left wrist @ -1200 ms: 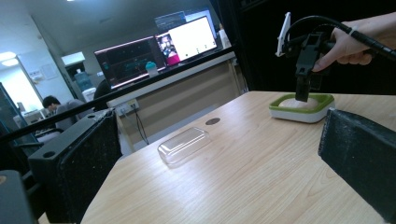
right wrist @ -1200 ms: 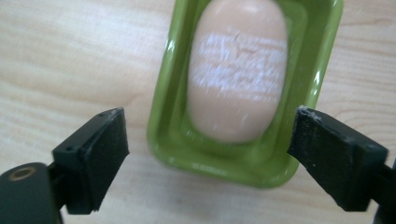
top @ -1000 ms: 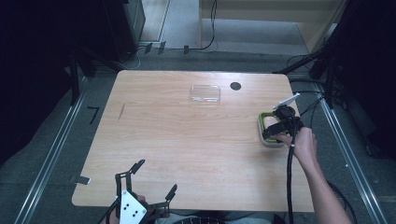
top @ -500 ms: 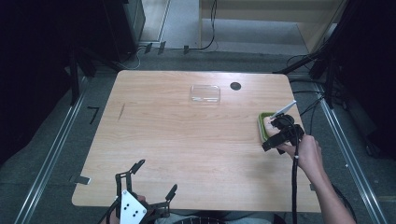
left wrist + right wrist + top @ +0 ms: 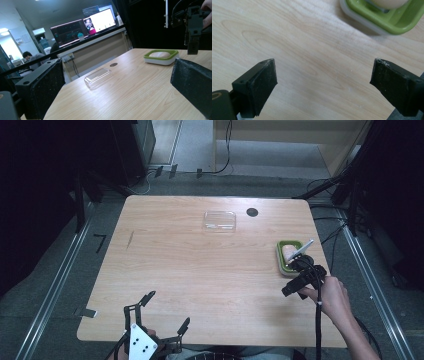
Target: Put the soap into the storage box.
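we see the soap (image 5: 290, 252) already lying in the green soap dish (image 5: 281, 261) at the table's (image 5: 200, 270) right edge. right gripper (image 5: 296, 279) hangs just beside the dish, jaws spread, holding nothing. clear lid (image 5: 219, 220) sits well apart, likely still to go on. left gripper (image 5: 159, 320) idle, spread wide.

high view is pretty dim around the edges, floor and racks go near black; the wooden table (image 5: 200, 270) is evenly lit from above with soft, faint shadows; left gripper view has bright blown-out monitors (image 5: 102, 20) and a ceiling light at far left, background soft; right gripper view is sharp on the wood grain, jaws slightly blurry, green tray (image 5: 384, 17) casts a soft shadow
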A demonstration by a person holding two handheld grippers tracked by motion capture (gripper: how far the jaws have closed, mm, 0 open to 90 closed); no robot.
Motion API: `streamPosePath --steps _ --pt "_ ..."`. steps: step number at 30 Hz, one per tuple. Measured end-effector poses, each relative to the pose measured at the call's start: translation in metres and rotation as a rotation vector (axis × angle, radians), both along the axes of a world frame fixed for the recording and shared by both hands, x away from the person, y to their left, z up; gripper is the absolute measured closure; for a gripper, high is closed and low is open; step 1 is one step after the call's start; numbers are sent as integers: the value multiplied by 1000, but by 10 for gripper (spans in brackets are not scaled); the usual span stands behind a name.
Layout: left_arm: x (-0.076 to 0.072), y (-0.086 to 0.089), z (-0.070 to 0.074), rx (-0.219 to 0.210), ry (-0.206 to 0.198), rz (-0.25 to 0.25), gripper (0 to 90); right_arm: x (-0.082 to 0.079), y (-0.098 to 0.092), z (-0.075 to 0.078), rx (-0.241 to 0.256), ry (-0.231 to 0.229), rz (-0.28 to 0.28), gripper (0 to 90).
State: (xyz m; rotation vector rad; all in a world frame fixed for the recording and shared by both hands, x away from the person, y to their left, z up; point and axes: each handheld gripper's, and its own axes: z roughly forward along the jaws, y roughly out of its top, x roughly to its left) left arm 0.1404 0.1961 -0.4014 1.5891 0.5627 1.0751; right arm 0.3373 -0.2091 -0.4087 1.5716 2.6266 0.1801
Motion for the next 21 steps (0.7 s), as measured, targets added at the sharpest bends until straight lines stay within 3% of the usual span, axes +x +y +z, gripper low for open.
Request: streamPosePath --steps 10,21 --pt "0 0 0 2 0 0 0 -18 -2 -8 -30 25 20 67" --pt "0 0 0 7 0 -1 0 -42 -5 -28 -61 69 36 67"
